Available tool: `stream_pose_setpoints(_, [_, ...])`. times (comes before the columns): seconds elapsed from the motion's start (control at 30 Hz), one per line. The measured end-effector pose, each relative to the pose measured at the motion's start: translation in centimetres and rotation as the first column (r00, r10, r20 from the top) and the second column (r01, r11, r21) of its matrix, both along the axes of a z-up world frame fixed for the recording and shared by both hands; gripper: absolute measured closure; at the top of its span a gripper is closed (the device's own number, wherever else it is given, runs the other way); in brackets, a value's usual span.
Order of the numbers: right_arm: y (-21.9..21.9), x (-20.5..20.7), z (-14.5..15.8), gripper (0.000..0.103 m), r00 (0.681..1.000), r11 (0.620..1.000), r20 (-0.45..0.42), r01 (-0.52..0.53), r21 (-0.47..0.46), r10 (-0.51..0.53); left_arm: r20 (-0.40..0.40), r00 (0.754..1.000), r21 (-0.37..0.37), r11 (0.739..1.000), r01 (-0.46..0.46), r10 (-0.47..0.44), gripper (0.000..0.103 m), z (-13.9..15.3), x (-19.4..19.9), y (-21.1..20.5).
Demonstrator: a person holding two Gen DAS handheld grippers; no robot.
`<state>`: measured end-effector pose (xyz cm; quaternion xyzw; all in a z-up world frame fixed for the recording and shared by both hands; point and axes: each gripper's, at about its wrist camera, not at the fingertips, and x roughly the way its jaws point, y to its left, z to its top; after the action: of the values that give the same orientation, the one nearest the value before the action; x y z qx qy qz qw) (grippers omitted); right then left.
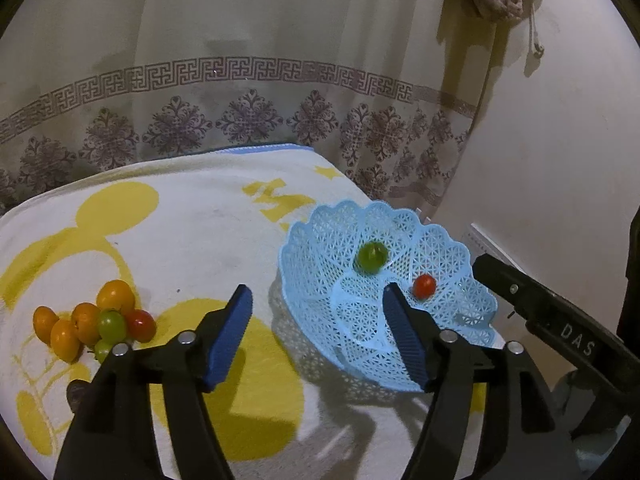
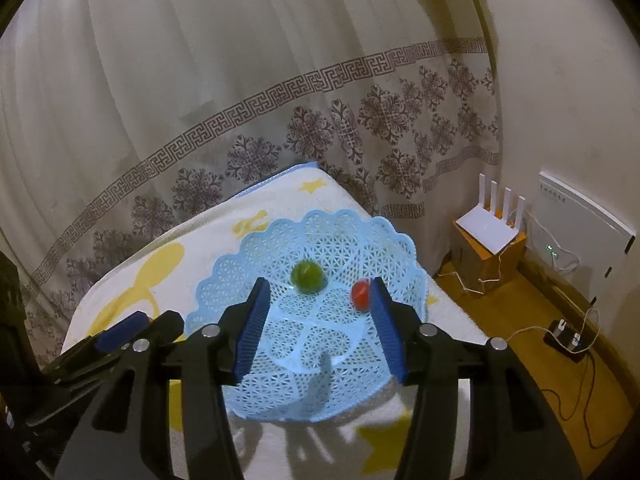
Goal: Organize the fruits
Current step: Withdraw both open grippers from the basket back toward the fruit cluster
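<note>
A light blue lattice basket [image 1: 320,256] sits on a white and yellow towel [image 1: 192,232]. It holds a green fruit [image 1: 372,257] and a small red tomato [image 1: 424,285]. A pile of orange, green and red fruits [image 1: 96,322] lies on the towel at the left. My left gripper [image 1: 316,304] is open and empty, above the towel at the basket's left rim. In the right wrist view my right gripper [image 2: 320,296] is open and empty above the basket [image 2: 248,256], with the green fruit [image 2: 307,277] and the red tomato [image 2: 360,296] just beyond its fingertips.
A patterned curtain [image 1: 240,80] hangs behind the towel-covered surface. To the right, on a wooden floor [image 2: 500,320], stand a white router on a box [image 2: 490,232], a white wall unit [image 2: 580,228] and cables. The right gripper's body [image 1: 560,320] reaches in beside the basket.
</note>
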<state>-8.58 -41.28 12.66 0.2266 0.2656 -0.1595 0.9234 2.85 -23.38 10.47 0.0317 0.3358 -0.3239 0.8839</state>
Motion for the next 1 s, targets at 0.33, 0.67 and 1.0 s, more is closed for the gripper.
stream_pose_setpoints(0.33, [1.0,-1.3,1.5,0.024,0.996,0.999,0.09,0.025,-0.045,-0.021,0.038,0.997,-0.022,0.998,-0.065,0.065,0.033,1.7,-0.2,1.7])
stream_pose_setpoints(0.67, [2.1,-1.6,2.2,0.01,0.991,0.996,0.132,0.007,-0.086,0.004,0.119,0.985,-0.019,0.992,-0.121,0.123,0.014,3.0,-0.7,2.9])
stream_pose_setpoints(1.0, [4.2,-1.4,2.1,0.003,0.982,0.991,0.167,-0.069,-0.116,0.088,0.162,0.973,-0.022,0.987,-0.16,0.162,0.013,4.4,-1.1,4.5])
